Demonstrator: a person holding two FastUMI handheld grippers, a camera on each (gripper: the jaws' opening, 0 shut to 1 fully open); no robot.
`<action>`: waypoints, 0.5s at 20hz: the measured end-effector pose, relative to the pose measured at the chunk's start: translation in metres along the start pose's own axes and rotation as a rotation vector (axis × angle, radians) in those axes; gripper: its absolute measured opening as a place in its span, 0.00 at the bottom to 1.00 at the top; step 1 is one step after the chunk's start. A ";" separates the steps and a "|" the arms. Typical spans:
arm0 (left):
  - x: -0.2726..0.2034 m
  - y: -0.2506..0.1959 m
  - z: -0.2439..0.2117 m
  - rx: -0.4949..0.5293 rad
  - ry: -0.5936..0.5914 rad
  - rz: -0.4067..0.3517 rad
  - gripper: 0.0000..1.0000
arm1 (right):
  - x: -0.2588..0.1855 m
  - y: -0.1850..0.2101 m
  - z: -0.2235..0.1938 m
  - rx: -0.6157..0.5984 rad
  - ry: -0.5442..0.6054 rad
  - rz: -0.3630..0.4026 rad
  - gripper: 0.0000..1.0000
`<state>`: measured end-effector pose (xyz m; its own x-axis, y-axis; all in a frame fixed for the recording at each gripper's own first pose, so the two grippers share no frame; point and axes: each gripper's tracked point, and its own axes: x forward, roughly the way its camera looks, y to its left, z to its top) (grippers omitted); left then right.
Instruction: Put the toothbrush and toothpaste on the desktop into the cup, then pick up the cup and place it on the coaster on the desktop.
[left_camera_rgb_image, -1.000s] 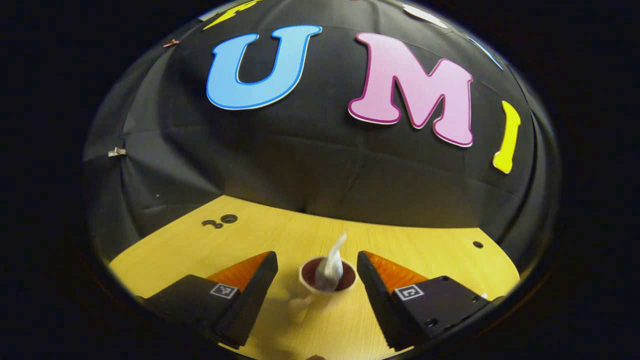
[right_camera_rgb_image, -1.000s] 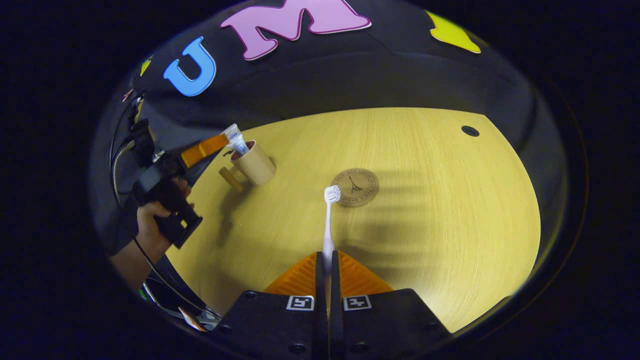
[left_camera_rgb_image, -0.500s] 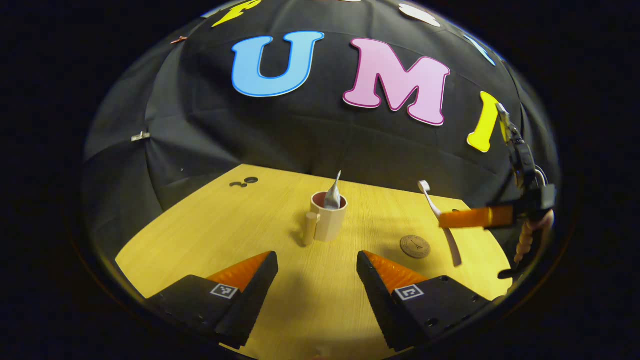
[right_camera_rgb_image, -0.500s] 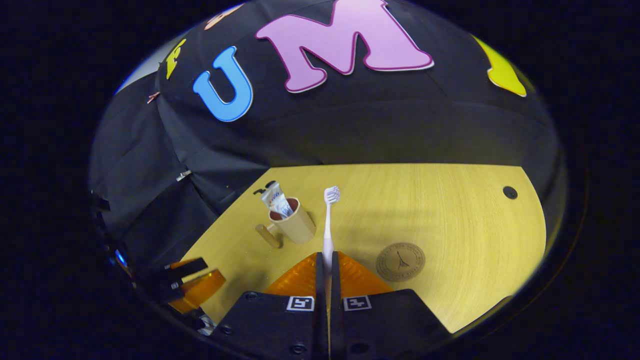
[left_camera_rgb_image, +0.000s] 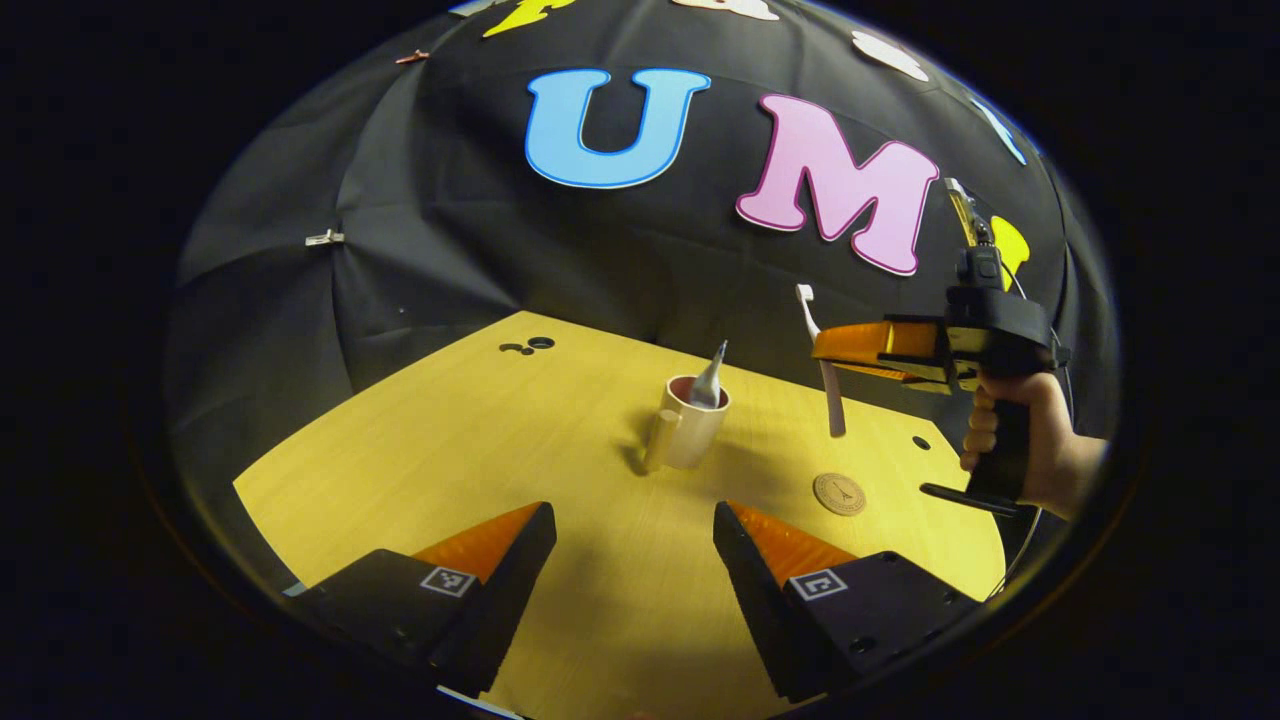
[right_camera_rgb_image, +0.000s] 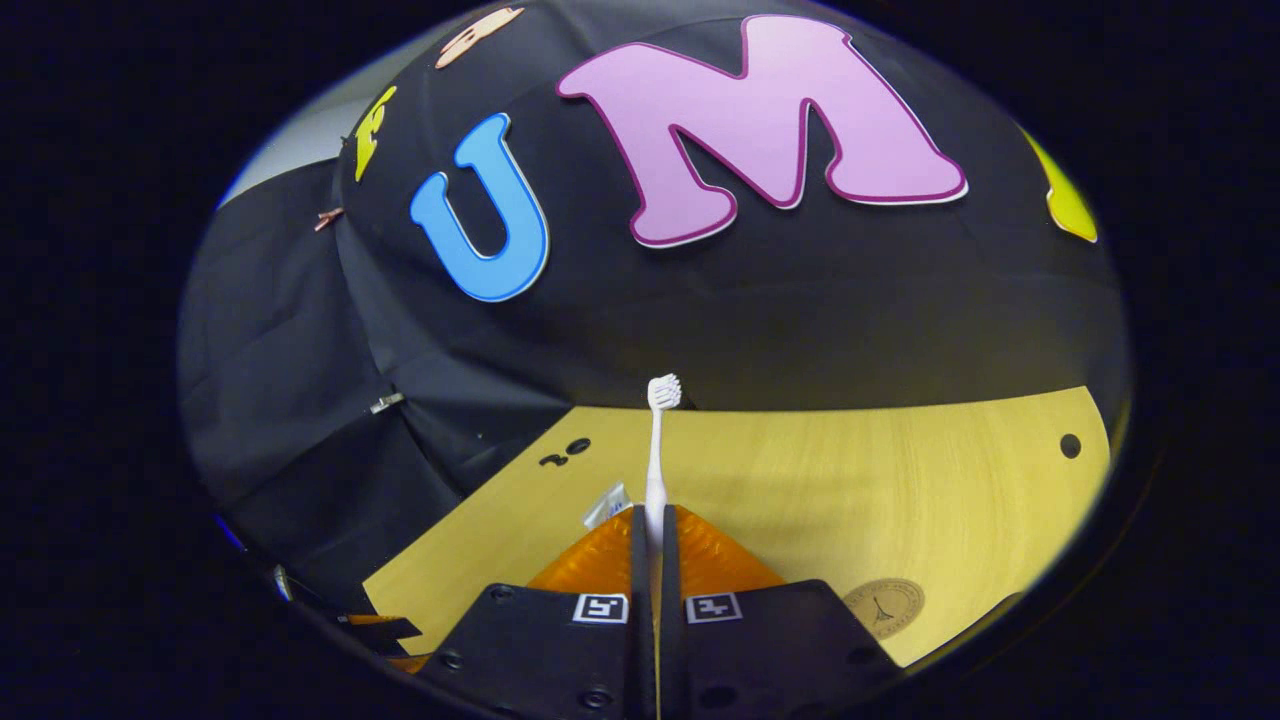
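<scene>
a pale wooden desktop (left_camera_rgb_image: 480, 440) with small dark holes near its back edge; a beige cup (left_camera_rgb_image: 692, 425) stands upright near the middle; a round brown coaster (left_camera_rgb_image: 839, 493) lies flat nearby, apart from it

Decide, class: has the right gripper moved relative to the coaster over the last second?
Yes. In the right gripper view the coaster now sits low right, so the right gripper swung left.

Yellow wood-grain desktop (left_camera_rgb_image: 470, 430) ahead of the claw, small dark holes (left_camera_rgb_image: 528, 346) near its far edge, creased black cloth wall (left_camera_rgb_image: 560, 260) rising behind, metal clip (left_camera_rgb_image: 322, 238) pinning the cloth at left, dim surroundings
</scene>
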<state>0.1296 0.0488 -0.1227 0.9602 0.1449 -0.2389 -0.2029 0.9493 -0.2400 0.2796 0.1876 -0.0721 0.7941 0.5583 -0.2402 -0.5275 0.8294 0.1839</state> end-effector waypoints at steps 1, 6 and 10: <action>-0.003 0.002 0.001 -0.006 -0.003 -0.004 0.98 | 0.009 0.002 0.004 0.014 -0.017 0.011 0.06; -0.019 0.024 -0.010 -0.029 0.018 0.014 0.98 | 0.055 -0.003 0.001 0.067 -0.054 -0.002 0.06; -0.023 0.042 -0.019 -0.048 0.036 0.052 0.98 | 0.083 -0.006 0.003 0.100 -0.103 -0.011 0.06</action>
<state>0.0954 0.0806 -0.1449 0.9408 0.1822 -0.2857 -0.2617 0.9264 -0.2709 0.3494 0.2286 -0.0904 0.8291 0.5402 -0.1442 -0.4902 0.8264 0.2770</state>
